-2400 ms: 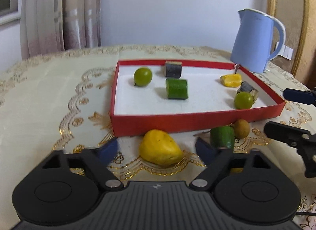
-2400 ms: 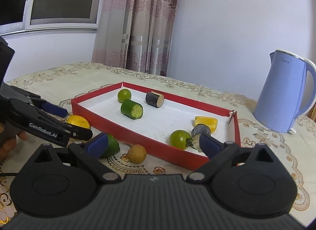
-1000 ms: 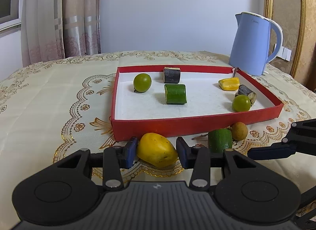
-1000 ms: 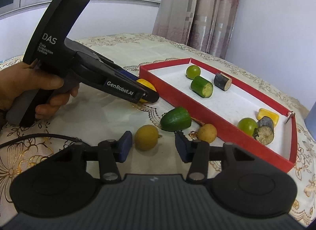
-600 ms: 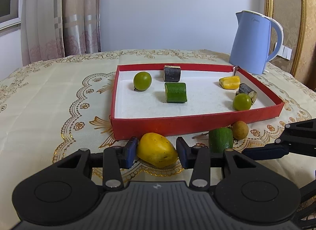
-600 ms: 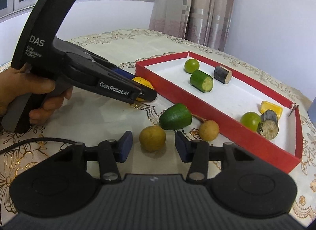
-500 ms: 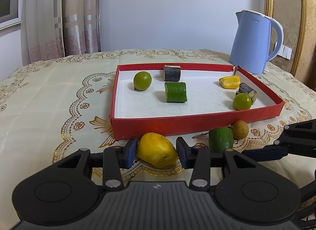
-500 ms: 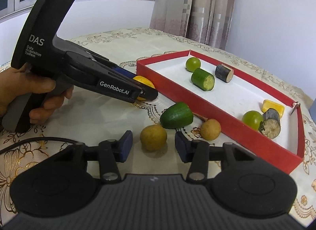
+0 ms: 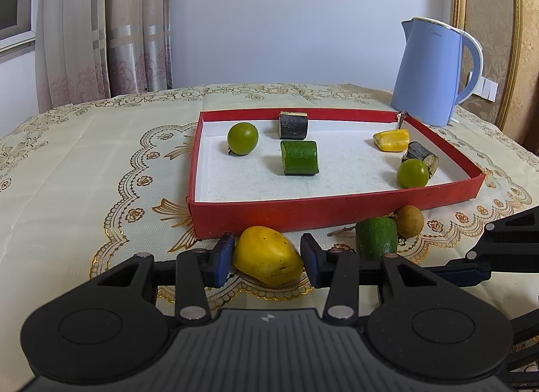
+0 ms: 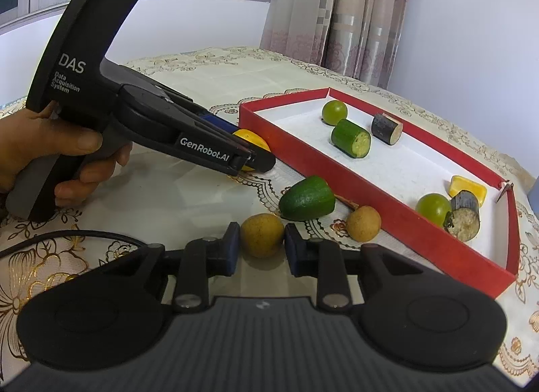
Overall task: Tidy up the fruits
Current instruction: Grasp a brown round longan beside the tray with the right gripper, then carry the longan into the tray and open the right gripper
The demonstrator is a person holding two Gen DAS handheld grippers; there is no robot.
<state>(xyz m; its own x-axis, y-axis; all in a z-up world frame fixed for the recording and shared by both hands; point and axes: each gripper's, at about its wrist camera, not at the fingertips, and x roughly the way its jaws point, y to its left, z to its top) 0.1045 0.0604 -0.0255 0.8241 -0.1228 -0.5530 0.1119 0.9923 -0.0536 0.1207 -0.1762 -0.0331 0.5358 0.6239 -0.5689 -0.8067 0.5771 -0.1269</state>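
Behind your table stands a pale wall [image 9: 286, 14] with pink curtains [image 9: 101, 28] at the side. Your table wears a cream cloth [image 9: 84, 162] with gold swirls on it. At the back right of it stands a blue kettle [image 9: 434, 71]. In the middle lies a red tray [image 9: 303, 213] with a white floor. Inside the tray you have two round green fruits, one near the back left [image 9: 242, 138] and one near the front right [image 9: 412, 173]. You also have a green cucumber piece [image 9: 299, 157] in the middle, a dark piece [image 9: 293, 124] by the back wall, another dark piece [image 9: 419, 156] on the right, and a yellow piece [image 9: 391, 140] near the back right corner. Outside the tray, just in front of its near wall, lies a big yellow mango [image 9: 267, 255]. Your left gripper [image 9: 267, 259] is squeezed onto that mango, with a blue pad on each side of it. To the right of the mango sits a green chunk [image 9: 376, 238], and a small brown ball [image 9: 409, 221] is right next to it. Your right gripper [image 10: 262, 245] has clamped its blue pads on another small brown fruit [image 10: 262, 234], which sits on the cloth. Your hand [image 10: 43, 146] grips the left tool's black handle.
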